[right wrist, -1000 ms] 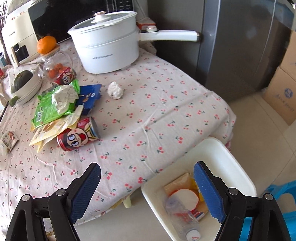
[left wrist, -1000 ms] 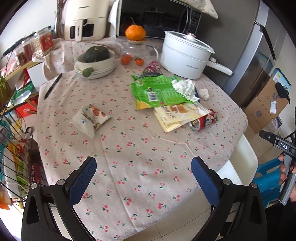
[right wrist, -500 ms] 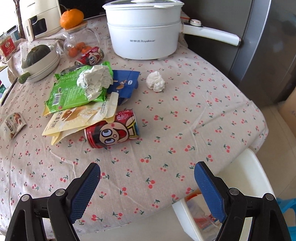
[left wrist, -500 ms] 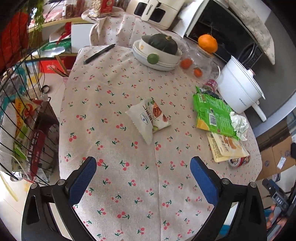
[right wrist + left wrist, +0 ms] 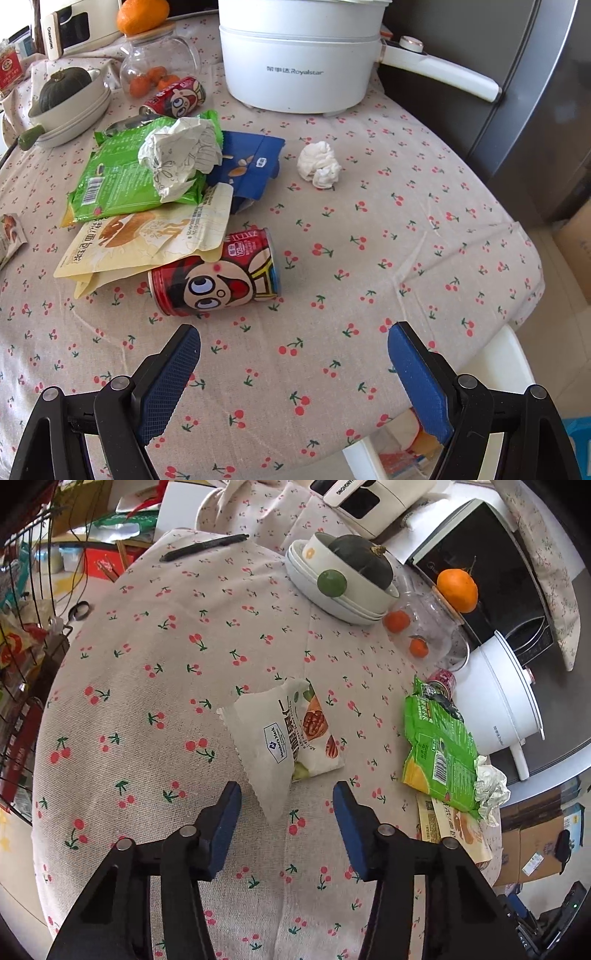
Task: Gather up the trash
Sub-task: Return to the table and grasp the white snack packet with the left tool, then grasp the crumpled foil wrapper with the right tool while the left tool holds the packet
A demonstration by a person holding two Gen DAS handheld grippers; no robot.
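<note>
Cherry-print tablecloth (image 5: pixel 369 229) is being shown strewn with trash.

Both tongs are being held spread and empty: the left gripper (image 5: pixel 286 797) just short of the white snack packet (image 5: pixel 286 734), the right gripper (image 5: pixel 293 343) near the red can (image 5: pixel 216 273) lying beside wrappers (image 5: pixel 147 229) and the white bin (image 5: pixel 511 360).
</note>
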